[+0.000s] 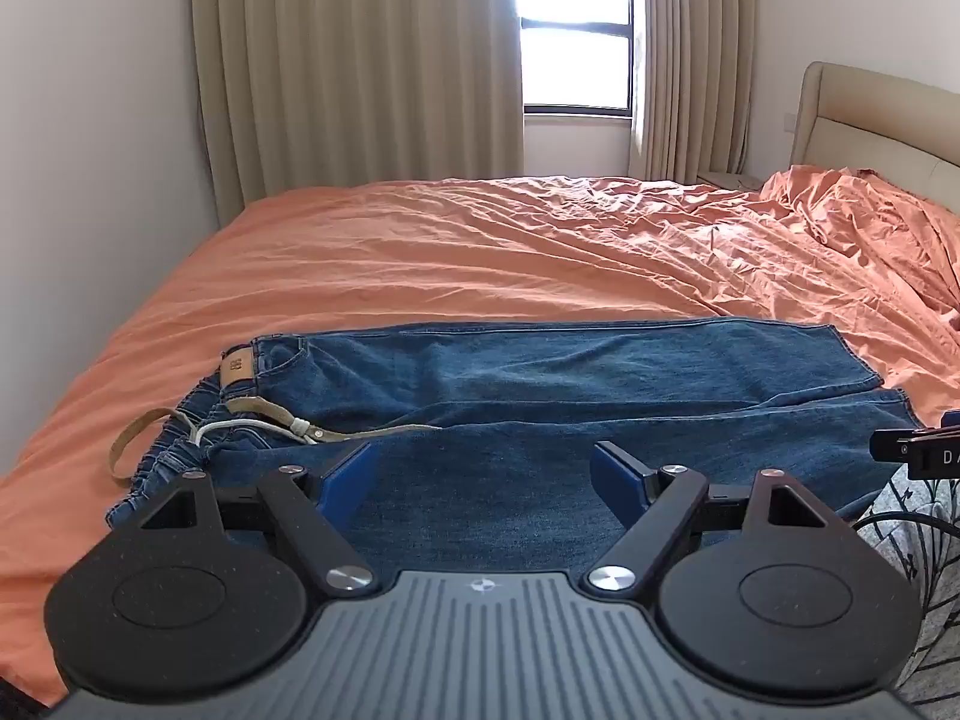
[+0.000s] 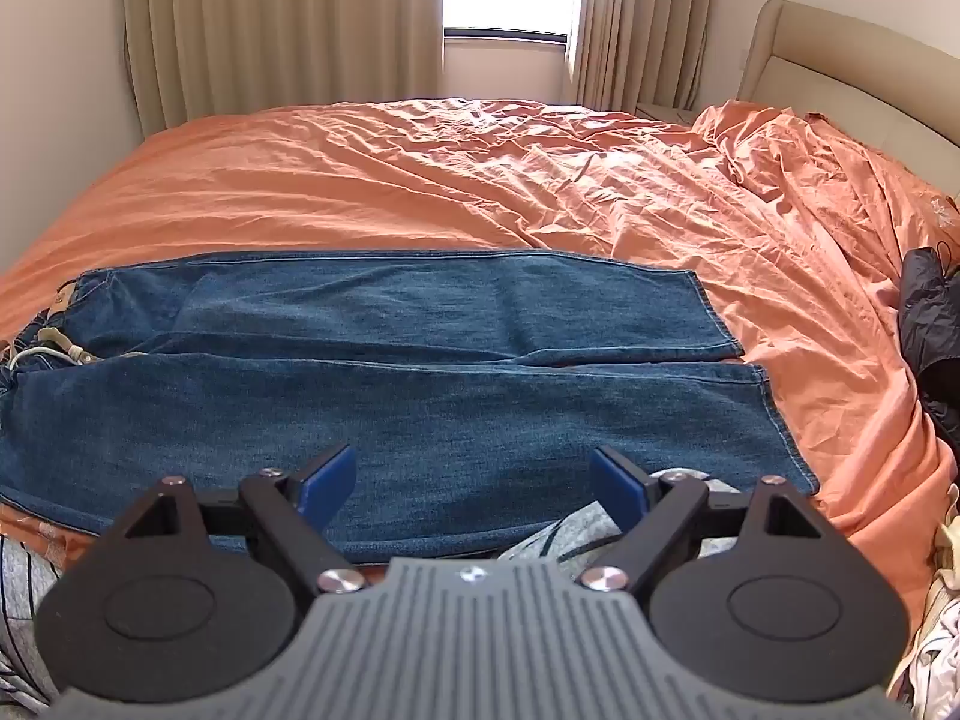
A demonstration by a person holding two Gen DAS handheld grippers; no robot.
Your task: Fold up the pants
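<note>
Blue denim pants (image 1: 540,384) lie flat across the near side of the bed, waistband at the left with a tan belt (image 1: 180,426), legs stretching right. In the right wrist view the pants (image 2: 420,360) show both legs side by side, hems at the right. My left gripper (image 1: 486,468) hovers open over the near leg by the waist end, nothing between its blue pads. Over the near leg's lower half, close to the bed's front edge, my right gripper (image 2: 474,474) is open too and holds nothing. The right gripper's body (image 1: 918,450) peeks in at the left wrist view's right edge.
An orange sheet (image 1: 480,252) covers the bed, bunched up at the right by the beige headboard (image 1: 870,114). Curtains (image 1: 360,60) and a window stand behind. A dark garment (image 2: 930,324) lies at the right edge, patterned grey cloth (image 2: 570,528) sits under my right gripper.
</note>
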